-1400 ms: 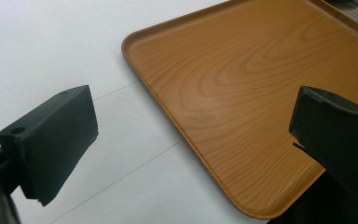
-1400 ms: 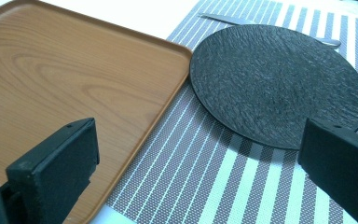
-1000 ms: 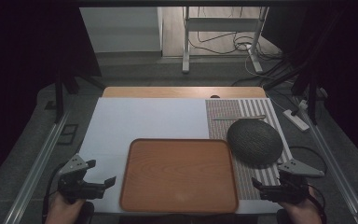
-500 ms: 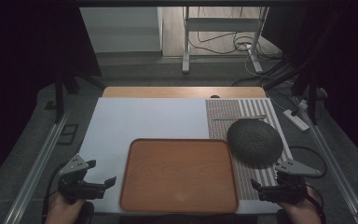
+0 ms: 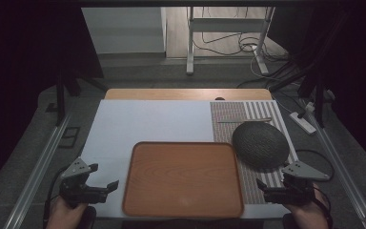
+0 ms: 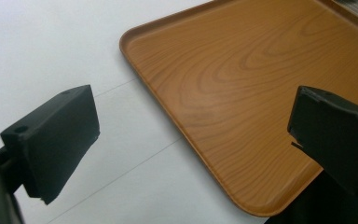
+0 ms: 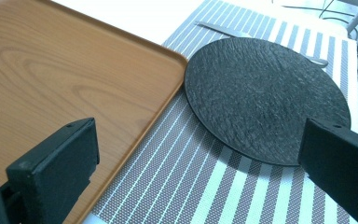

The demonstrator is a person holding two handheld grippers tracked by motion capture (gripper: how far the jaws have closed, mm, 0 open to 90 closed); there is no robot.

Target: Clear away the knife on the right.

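Observation:
A wooden tray (image 5: 183, 177) lies at the front middle of the white table, bare inside (image 6: 242, 79) (image 7: 51, 70). A round black textured plate (image 5: 260, 144) (image 7: 265, 95) rests on the striped placemat (image 5: 248, 114) just right of the tray. My left gripper (image 5: 104, 187) hovers open at the tray's front left corner, nothing between its jaws (image 6: 191, 140). At the front right, my right gripper (image 5: 267, 190) is open and empty (image 7: 200, 172), in front of the plate, over the placemat beside the tray's edge.
A thin utensil (image 5: 244, 120) lies on the placemat behind the plate. A wooden board edge (image 5: 186, 94) runs along the table's far side. Metal rails (image 5: 38, 167) flank the table. Cables and a white power strip (image 5: 304, 121) lie on the floor to the right.
The right gripper has shifted very slightly; the left gripper, tray and plate stay where they were.

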